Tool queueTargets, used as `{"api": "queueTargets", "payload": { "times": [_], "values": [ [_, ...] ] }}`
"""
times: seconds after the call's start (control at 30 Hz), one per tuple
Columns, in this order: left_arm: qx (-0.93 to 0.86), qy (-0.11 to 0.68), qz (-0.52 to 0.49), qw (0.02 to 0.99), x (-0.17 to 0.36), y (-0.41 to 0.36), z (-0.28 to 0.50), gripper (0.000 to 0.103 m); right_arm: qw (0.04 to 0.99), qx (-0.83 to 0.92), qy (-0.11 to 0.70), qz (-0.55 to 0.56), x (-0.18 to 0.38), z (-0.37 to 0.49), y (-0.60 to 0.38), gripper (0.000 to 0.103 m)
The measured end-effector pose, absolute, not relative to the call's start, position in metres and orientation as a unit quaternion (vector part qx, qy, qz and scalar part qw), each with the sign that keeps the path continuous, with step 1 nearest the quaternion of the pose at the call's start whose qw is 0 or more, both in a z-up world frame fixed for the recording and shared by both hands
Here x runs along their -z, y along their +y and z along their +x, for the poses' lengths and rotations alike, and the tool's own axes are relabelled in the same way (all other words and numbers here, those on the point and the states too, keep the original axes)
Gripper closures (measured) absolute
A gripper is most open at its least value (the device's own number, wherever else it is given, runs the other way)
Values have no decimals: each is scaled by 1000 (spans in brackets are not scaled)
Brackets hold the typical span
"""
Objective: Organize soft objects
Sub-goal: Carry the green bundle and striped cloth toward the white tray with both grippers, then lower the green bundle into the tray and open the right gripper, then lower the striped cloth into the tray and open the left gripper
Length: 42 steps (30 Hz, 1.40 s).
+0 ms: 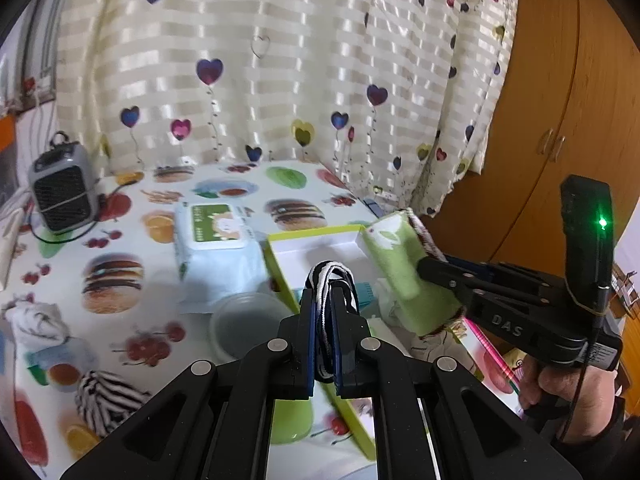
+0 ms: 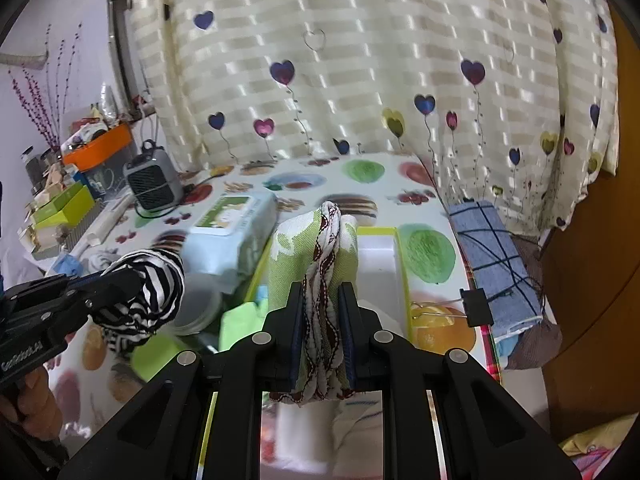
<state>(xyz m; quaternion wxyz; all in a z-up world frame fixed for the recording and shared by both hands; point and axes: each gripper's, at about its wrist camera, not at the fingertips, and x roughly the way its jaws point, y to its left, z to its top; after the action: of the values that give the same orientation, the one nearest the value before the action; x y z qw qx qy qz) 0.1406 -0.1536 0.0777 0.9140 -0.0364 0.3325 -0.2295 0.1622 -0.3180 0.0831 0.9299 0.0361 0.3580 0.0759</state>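
The left gripper [image 1: 324,300] clamps a black-and-white striped cloth bundle [image 1: 330,280] and the right gripper [image 2: 323,304] a folded green-and-white patterned cloth [image 2: 312,248], both above the lime-edged white box [image 2: 380,248], whose inside they largely hide.

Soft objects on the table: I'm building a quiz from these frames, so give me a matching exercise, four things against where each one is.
Things:
1. striped cloth
2. green patterned cloth
3. wipes pack
4. blue checked cloth

Places:
A. lying at the table's right edge
B. clamped in the right gripper
C. lying on the table left of the green-rimmed box
D. clamped in the left gripper

Pairs: 1-D, 2-B, 3-C, 4-A
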Motion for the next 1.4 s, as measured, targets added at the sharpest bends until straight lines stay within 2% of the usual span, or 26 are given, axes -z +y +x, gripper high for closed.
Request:
{"api": "queueTargets", "payload": {
  "times": [0.3, 0.4, 0.47, 0.53, 0.9, 0.93, 1.07, 1.4],
  "values": [
    [245, 356, -31, 901, -63, -183, 166, 97, 914, -80, 392, 68, -54, 203, -337, 84],
    [247, 362, -31, 898, -59, -189, 172, 97, 915, -78, 390, 65, -51, 209, -339, 78],
    [249, 366, -29, 896, -57, -193, 176, 97, 919, -80, 381, 64, -53, 207, -340, 63],
    [250, 370, -29, 894, -54, -197, 180, 97, 920, -80, 376, 74, -55, 204, -343, 59],
    [263, 423, -17, 867, -20, -226, 197, 96, 928, -62, 355, 92, -69, 179, -357, 59],
    [266, 425, -16, 865, -19, -227, 196, 95, 928, -62, 355, 91, -70, 178, -356, 59],
    [269, 413, -20, 870, -26, -221, 189, 70, 931, -61, 348, 88, -75, 171, -354, 59],
    [260, 385, -12, 885, -48, -205, 165, 68, 939, -64, 328, 78, -91, 148, -341, 58]
  ]
}}
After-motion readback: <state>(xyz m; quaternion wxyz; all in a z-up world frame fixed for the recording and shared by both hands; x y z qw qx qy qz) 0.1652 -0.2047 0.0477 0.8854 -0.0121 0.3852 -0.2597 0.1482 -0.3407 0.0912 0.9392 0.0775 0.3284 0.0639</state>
